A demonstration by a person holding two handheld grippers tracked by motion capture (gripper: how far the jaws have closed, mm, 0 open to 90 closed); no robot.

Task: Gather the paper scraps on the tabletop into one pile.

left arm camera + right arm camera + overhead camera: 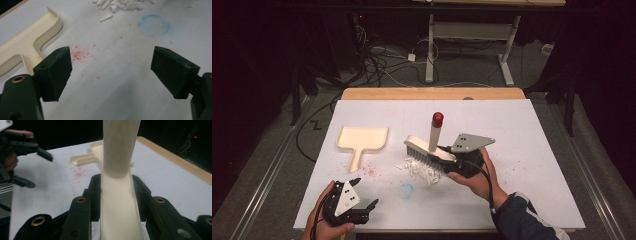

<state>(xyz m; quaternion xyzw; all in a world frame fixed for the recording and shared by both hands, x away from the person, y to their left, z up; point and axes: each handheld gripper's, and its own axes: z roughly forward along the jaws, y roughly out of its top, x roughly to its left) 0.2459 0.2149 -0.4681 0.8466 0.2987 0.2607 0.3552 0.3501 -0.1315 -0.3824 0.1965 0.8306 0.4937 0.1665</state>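
One brush (430, 150) is the thing in hand: a cream block with pale bristles along its lower side and a cream handle rising upright to a red cap. It sits near the middle of the table's white sheet (532, 150), clamped in the right gripper (451, 159), whose jaws press on the two long sides of the block; in the right gripper view the block (120, 205) runs straight up between the black jaws with the handle above it. The bristles rest on or just over a heap of white scraps (419, 167); whether they touch cannot be told.

To the left of the scraps a cream dustpan (361, 140) lies flat, its handle pointing toward the person, apart from the brush with bare sheet between them. Red specks (369, 170) scatter just beside the dustpan's handle, and a faint blue ring (407, 191) marks the sheet nearer the person.

The left gripper (365, 192) is held at the near left corner, close to the sheet's front edge, with its jaws wide apart and nothing between them; its own view looks over the red specks (80, 53), the blue ring (153, 25) and part of the dustpan (27, 45).

Right of the brush the sheet runs wide and bare to its edge, and behind it lies open room up to the wooden strip (432, 93) at the far edge.
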